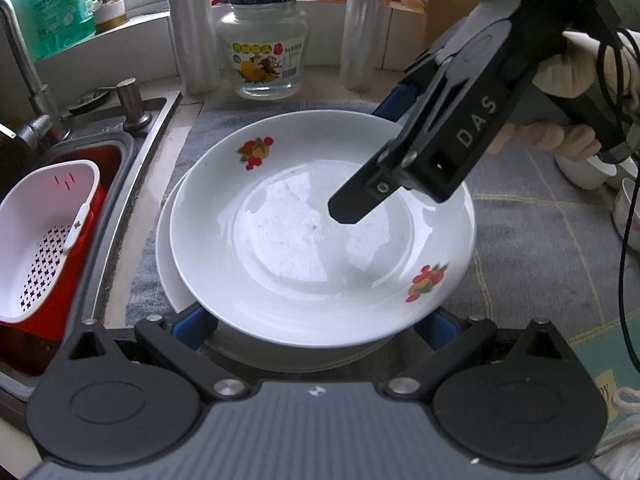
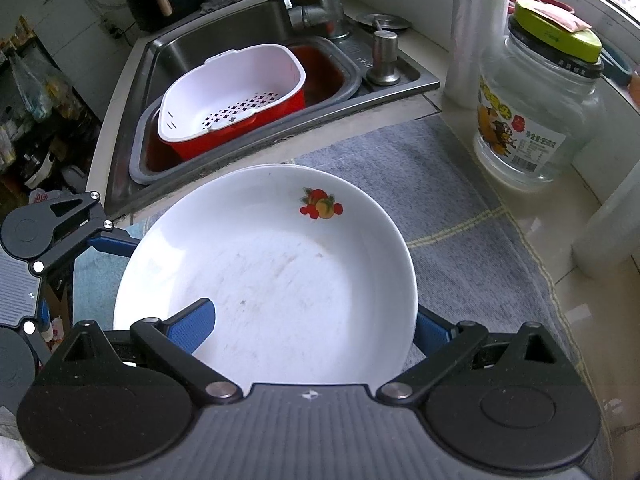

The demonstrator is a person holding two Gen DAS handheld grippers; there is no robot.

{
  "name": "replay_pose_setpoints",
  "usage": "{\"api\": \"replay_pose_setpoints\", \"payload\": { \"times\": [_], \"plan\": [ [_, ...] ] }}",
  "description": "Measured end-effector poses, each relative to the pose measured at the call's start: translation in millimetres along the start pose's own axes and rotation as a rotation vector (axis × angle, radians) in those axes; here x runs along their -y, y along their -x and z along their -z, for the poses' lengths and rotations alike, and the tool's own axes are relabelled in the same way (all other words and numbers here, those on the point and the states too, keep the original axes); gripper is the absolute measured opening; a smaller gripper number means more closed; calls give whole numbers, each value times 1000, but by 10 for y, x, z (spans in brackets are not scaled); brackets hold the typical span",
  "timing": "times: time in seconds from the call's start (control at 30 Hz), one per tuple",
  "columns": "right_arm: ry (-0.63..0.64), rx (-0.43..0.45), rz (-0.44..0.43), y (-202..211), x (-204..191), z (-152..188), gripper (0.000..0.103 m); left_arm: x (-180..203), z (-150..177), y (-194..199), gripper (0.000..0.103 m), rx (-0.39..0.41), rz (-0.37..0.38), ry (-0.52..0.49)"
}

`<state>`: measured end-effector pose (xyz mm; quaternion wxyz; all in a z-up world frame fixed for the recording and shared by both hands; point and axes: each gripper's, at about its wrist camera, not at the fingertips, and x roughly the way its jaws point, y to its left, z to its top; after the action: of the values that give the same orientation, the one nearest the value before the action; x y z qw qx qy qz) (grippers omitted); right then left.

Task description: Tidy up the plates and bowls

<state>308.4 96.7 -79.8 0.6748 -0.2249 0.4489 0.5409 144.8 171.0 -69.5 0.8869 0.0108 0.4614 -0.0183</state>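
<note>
Stacked on a grey woven mat [image 1: 520,248] beside the steel sink [image 2: 224,46]: a glossy white fruit-print plate [image 1: 280,240], topmost of a small pile of plates [image 1: 168,264], evidently being squared up. Right gripper [image 2: 316,328] clasping that plate's rim, one blue pad inside the dish, the other beneath its outer edge. Left gripper [image 1: 316,326] spread wide at 6 o'clock, pads flanking the pile without pinching, seemingly steadying it. At 12 o'clock, a ribbed glass jar [image 1: 264,48] with green lid; at 9 o'clock, a perforated white colander [image 1: 48,236].
</note>
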Motion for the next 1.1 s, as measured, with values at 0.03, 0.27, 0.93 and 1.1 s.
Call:
{"api": "replay_pose_setpoints", "payload": {
  "times": [0.03,0.27,0.93,1.1],
  "plan": [
    [-1,2,0,7,0,2,103,-1,-10,-3,102,-7,1,-3],
    [-10,14,3,52,-8,37,103,-6,-53,-24,102,-47,9,-26],
    [-39,52,10,181,29,95,103,-67,-110,-154,103,-125,57,-46],
    [-54,62,2,203,47,109,103,-87,-141,-182,103,-151,69,-51]
  ]
}}
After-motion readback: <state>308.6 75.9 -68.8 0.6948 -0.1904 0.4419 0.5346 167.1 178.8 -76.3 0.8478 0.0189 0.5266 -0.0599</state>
